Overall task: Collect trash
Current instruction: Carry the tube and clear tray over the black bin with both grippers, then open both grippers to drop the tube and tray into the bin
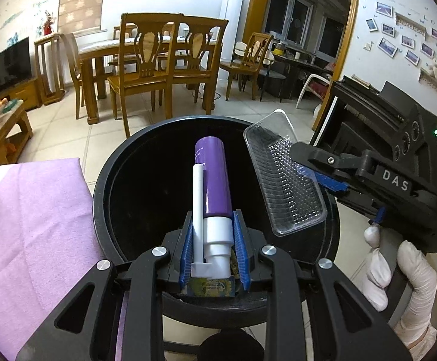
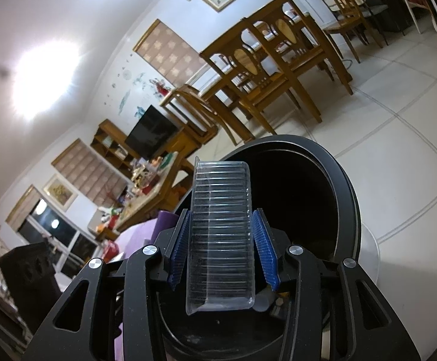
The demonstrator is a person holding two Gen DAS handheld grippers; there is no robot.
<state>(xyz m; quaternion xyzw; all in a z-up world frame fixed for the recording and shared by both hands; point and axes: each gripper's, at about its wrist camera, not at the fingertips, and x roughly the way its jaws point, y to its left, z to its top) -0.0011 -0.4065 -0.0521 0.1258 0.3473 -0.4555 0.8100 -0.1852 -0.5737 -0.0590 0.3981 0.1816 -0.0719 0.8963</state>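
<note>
Left wrist view: left gripper (image 1: 215, 258) clamping white pump neck of purple cylindrical plastic bottle (image 1: 214, 180), blue pads pressing both sides, jaws narrow. Bottle pointing forward, hanging over mouth of round black trash bin (image 1: 104, 198) just ahead. Purple cloth (image 1: 38, 225) lying left of jaws. Right of jaws, right gripper (image 1: 317, 168) gripping clear ribbed plastic tray (image 1: 284, 174), gloved hand (image 1: 399, 273) on handle.

Right wrist view: right gripper (image 2: 223, 248) holding clear tray (image 2: 220, 234) between blue pads, jaws partway open around tray width. Tray jutting forward above bin rim (image 2: 348, 198).

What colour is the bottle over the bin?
Purple bottle with a white cap; clearest in the left wrist view.
</note>
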